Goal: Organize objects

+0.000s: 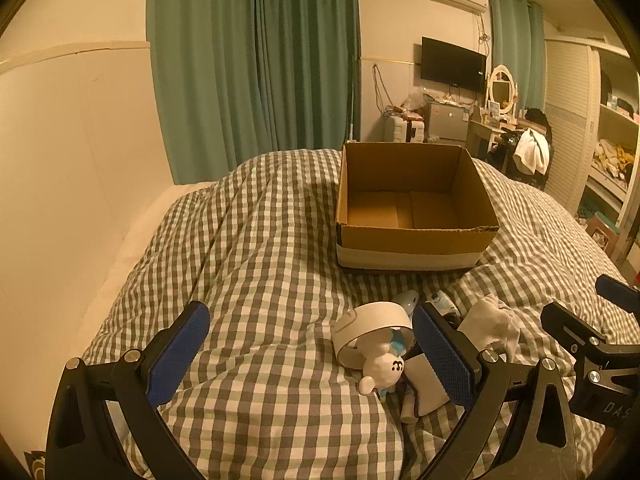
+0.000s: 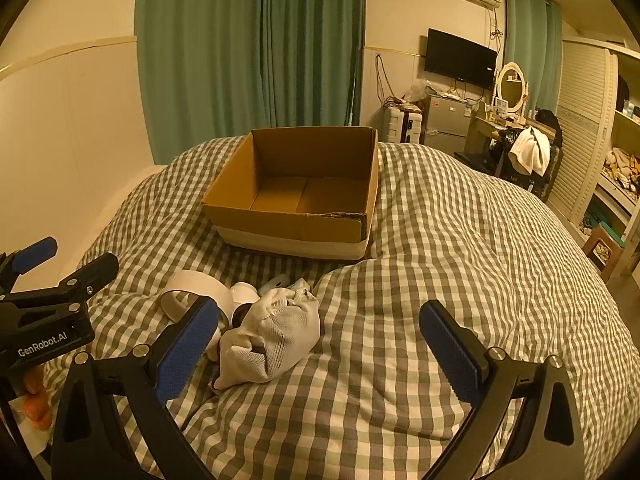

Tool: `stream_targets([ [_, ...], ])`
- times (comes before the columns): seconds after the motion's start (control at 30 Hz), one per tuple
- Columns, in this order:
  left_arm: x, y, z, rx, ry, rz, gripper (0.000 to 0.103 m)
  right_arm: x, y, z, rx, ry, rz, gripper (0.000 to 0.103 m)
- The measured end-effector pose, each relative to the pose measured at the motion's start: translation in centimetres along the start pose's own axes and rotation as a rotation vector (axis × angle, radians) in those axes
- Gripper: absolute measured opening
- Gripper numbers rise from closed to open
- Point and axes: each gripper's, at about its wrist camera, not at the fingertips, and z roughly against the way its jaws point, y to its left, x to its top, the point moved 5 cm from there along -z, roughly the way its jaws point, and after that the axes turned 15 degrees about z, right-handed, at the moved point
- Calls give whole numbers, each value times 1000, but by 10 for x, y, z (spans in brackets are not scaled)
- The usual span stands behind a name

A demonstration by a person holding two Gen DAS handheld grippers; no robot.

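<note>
Fingers of left gripper (image 1: 310, 354) and right gripper (image 2: 320, 350) spread apart, empty. Small clutter (image 2: 256, 320), probably toys and cloth, near bed's (image 2: 440, 240) front edge; cardboard box (image 2: 296, 200) empty beyond. Pre-grasp: next, close on one item.

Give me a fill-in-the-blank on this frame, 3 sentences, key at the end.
1. The cardboard box on the checked duvet holds ____ objects.
2. Both the left gripper and the right gripper have their jaws ____.
3. The white mesh bag lies nearest the right gripper's ____ finger.

Missing words: no; open; left
</note>
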Motion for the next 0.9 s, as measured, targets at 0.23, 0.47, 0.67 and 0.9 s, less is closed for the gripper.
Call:
stream_targets([
  [0.23, -2, -2, -1, 2, 8, -12, 103, 1, 0, 0, 0, 1, 0, 101],
  [0.47, -6, -2, -6, 5, 28, -16, 103, -1, 0, -3, 10, 4, 2, 101],
  [0.67, -8, -1, -11, 14, 36, -17, 103, -1, 4, -9, 14, 20, 16, 98],
  [0.9, -16, 2, -28, 38, 74, -20, 103, -4, 11, -30, 37, 60, 37, 97],
])
